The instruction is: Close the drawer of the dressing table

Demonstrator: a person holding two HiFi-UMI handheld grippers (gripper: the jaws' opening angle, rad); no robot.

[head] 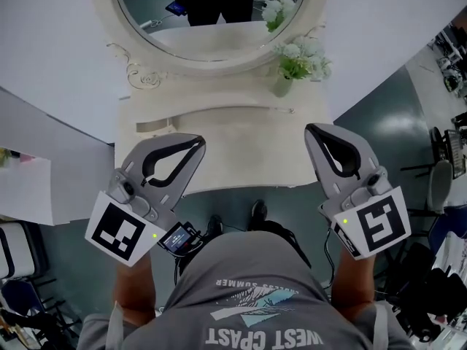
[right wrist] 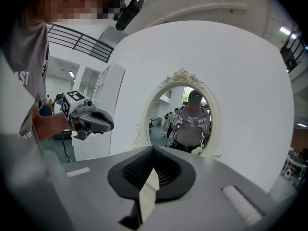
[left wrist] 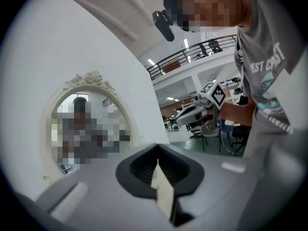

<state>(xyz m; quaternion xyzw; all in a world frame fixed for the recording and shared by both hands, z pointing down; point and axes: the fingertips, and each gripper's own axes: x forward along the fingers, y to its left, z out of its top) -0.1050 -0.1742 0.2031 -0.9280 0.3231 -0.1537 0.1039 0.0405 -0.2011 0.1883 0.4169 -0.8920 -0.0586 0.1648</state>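
The cream dressing table [head: 241, 141] stands right before me, seen from above, with an oval mirror [head: 219, 63] at its back. No drawer front or handle shows from here; only the top and its curved front edge are visible. My left gripper [head: 195, 146] hovers above the table's left front, jaws shut on nothing. My right gripper [head: 312, 131] is level with it above the right front, also shut and holding nothing. In the left gripper view the pads [left wrist: 161, 186] are pressed together; the right gripper view shows the same closed pads [right wrist: 149, 189] and the mirror [right wrist: 185, 119].
A vase of white flowers [head: 299, 60] stands at the table's back right. White wall panels [head: 58, 137] flank the table on the left. Chairs and gear [head: 441, 184] crowd the right side. The person's shoes [head: 257, 211] are at the table's front edge.
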